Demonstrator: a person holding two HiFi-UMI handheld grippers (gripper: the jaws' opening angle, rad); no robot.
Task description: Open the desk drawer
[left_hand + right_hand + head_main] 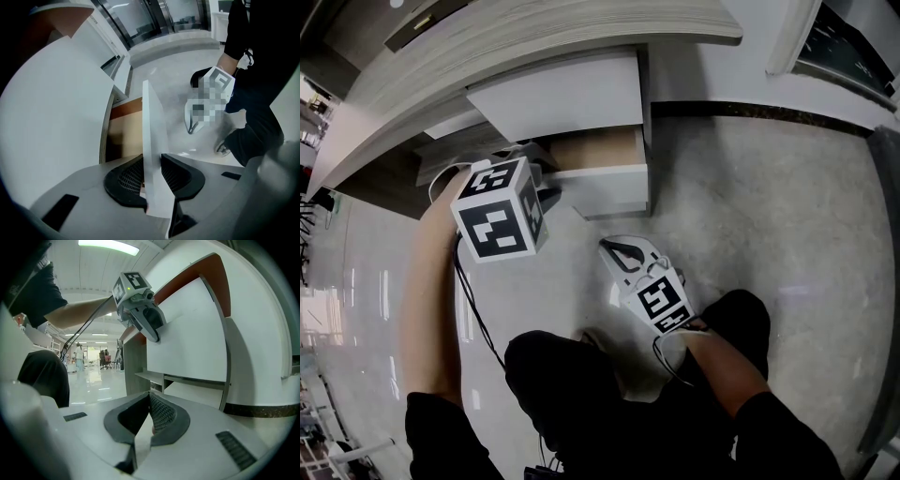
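A: Status, left gripper (153,174)?
B: Pointing steeply down. Its fingers (125,180) are clamped on the top edge of the drawer (614,192) front. The white panel runs edge-on between both pads.
A: Where is the drawer?
B: It is the lower of two under the desk (534,37). It is pulled out, wooden inside exposed. The upper drawer (562,94) above it is not pulled out.
A: And the right gripper (617,248)?
B: Over the floor (769,216), near the drawer front on the person's side, apart from it. Roughly level, aimed at the desk. Its fingers (161,416) are pressed together with nothing between them.
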